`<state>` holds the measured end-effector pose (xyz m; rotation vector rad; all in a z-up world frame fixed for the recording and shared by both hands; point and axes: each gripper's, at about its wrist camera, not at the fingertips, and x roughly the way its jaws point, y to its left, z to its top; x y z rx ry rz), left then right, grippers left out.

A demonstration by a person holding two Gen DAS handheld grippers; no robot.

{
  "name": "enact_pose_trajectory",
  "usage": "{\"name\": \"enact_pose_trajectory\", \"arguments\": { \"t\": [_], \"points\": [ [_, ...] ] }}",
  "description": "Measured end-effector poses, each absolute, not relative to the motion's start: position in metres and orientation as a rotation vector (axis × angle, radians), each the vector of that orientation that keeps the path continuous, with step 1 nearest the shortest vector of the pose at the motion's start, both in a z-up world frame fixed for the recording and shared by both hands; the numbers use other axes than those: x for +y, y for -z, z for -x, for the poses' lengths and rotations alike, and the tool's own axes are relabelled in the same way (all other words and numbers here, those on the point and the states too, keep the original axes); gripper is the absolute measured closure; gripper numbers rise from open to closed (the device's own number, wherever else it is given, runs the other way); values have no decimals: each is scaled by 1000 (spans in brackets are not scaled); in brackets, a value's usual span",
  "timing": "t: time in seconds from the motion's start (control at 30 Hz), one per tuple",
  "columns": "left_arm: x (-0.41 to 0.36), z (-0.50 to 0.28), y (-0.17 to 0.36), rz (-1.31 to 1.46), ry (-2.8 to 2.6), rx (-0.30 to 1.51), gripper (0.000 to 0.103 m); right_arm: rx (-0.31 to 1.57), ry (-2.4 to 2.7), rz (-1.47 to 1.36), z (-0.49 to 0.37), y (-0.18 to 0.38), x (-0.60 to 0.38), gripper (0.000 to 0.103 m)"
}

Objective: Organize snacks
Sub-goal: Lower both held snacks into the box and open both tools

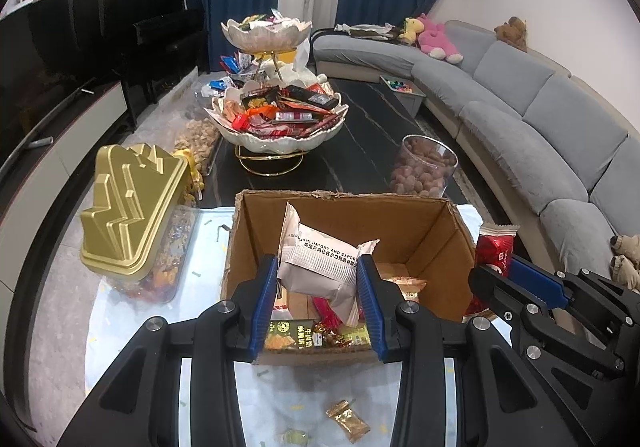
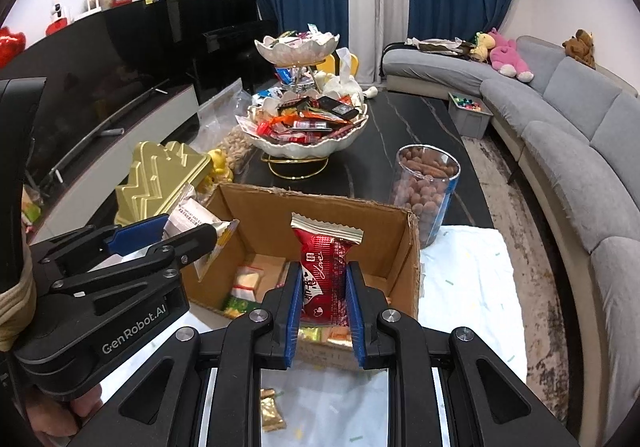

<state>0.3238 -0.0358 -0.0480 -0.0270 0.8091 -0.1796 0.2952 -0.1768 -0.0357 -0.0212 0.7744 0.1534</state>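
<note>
My left gripper (image 1: 318, 271) is shut on a white snack packet (image 1: 320, 259) with black print, held over the open cardboard box (image 1: 448, 247). My right gripper (image 2: 323, 283) is shut on a red snack packet (image 2: 324, 267) with a cream sealed top, also above the box (image 2: 408, 247). Each gripper shows in the other's view: the right gripper (image 1: 500, 267) at the box's right side, the left gripper (image 2: 188, 233) at its left side. Several small wrapped snacks (image 1: 320, 335) lie on the box floor. A two-tier shell bowl (image 1: 280, 127) heaped with snacks stands beyond the box.
A gold-lidded clear tub (image 1: 132, 223) sits left of the box, a clear jar of brown nuts (image 1: 424, 167) to its right. A gold sachet (image 1: 348, 421) lies on the white cloth in front. A bag of peanuts (image 1: 200, 139), a grey sofa (image 1: 540, 115) and a TV unit (image 1: 60, 107) border the table.
</note>
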Motion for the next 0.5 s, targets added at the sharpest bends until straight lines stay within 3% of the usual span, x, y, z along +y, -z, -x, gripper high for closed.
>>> {"name": "enact_pose_trajectory", "arguments": {
  "t": [0.5],
  "points": [
    [-41,-355,79,20,201,867,63,823,-147,18,-324,65,-181,81]
  ]
}}
